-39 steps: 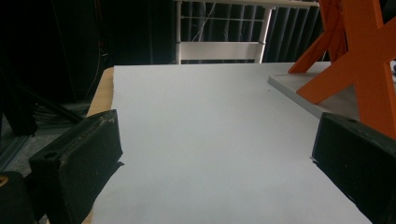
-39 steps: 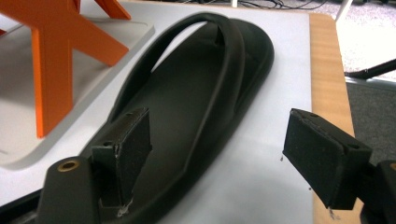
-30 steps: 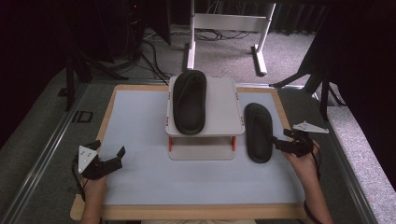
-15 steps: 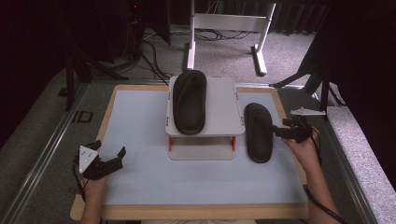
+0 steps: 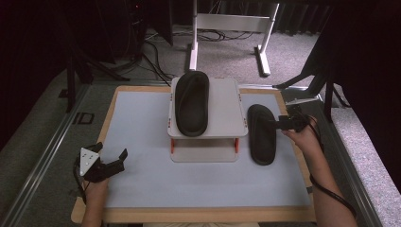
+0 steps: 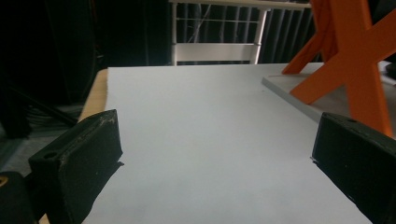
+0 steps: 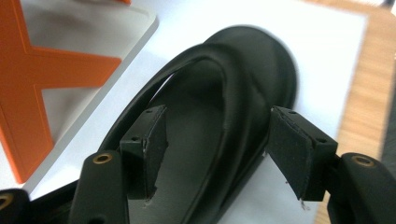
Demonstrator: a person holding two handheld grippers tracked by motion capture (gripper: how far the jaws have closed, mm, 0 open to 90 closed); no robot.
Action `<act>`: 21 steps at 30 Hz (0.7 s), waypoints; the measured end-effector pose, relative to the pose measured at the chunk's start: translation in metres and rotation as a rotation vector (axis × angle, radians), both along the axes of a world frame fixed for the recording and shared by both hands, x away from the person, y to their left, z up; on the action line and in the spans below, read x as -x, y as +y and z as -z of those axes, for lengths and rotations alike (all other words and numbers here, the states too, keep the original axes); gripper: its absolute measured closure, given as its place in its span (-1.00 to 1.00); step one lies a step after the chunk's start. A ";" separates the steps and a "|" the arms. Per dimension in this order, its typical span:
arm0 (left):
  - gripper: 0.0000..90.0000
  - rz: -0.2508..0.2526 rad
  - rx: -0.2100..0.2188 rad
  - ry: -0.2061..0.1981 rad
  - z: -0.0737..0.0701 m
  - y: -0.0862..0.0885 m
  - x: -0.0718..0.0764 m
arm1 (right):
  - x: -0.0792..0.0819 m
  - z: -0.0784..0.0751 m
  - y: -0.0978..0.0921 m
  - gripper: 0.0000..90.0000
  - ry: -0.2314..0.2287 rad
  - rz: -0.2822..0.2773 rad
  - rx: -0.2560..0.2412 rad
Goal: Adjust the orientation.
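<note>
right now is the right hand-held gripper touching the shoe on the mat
Cannot tell. In the right gripper view the right hand-held gripper straddles the shoe's rim with jaws open, one inside, one outside; neither contact nor a gap shows plainly.

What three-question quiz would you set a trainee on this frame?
1. True or false: the left gripper holds a slipper.
2. Where does the right gripper stand? A) jaws straddling the side wall of the slipper on the mat B) above the slipper on the stand C) off the table
3. How many slippers are there?

Key: 1 false, its jaws are open with nothing between; 2 A; 3 two.
</note>
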State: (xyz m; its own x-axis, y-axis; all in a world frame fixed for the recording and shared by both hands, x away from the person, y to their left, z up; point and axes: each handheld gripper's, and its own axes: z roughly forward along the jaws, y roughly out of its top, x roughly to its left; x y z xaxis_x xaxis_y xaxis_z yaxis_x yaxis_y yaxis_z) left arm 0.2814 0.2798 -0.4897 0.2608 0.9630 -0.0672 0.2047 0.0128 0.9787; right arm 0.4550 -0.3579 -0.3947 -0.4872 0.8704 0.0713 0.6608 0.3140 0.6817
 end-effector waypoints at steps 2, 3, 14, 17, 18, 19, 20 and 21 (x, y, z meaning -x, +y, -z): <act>-0.97 -0.001 -0.006 0.000 0.000 -0.001 0.000 | -0.007 0.002 0.003 -0.25 0.020 -0.007 0.028; -0.97 -0.001 -0.006 0.000 0.000 -0.001 0.000 | -0.010 0.002 0.003 -0.25 0.032 -0.009 0.037; -0.97 0.005 -0.006 0.004 0.000 -0.002 0.000 | -0.039 0.003 0.009 -0.11 0.126 -0.002 0.083; -0.97 0.004 -0.001 0.001 0.000 -0.002 0.000 | -0.047 0.004 0.013 -0.03 0.154 0.002 0.109; -0.97 0.004 -0.001 0.001 0.000 -0.002 0.000 | -0.047 0.004 0.013 -0.03 0.154 0.002 0.109; -0.97 0.004 -0.001 0.001 0.000 -0.002 0.001 | -0.053 0.003 0.017 0.01 0.168 0.008 0.128; -0.97 0.004 -0.002 0.002 0.000 -0.002 0.001 | -0.055 0.003 0.018 0.01 0.170 0.012 0.137; -0.97 0.004 -0.001 0.002 0.000 -0.002 0.000 | -0.058 0.002 0.019 0.05 0.177 0.013 0.143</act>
